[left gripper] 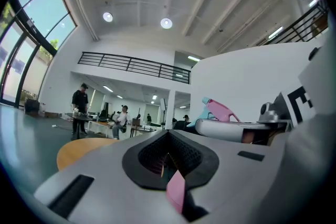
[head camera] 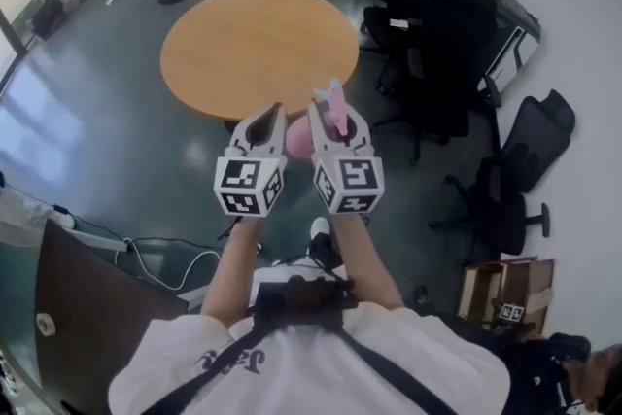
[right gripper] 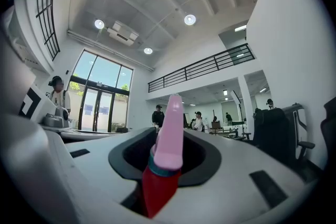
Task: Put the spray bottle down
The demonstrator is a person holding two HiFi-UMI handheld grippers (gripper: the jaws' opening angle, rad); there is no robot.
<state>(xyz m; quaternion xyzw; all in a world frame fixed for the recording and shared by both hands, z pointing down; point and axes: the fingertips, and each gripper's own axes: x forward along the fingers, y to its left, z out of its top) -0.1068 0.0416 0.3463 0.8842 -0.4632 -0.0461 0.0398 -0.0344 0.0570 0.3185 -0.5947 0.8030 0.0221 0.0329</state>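
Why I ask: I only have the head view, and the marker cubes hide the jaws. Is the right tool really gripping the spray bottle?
Observer: Yes. The right gripper view shows the right tool shut on the spray bottle, with the pink head standing up between the jaws.
Operator: What's below that pink head?
Observer: A teal collar, then a red body running down between the jaws.
Operator: And the left tool?
Observer: In the left gripper view the left tool has its jaws together on a small pink piece; I can't tell what it is.
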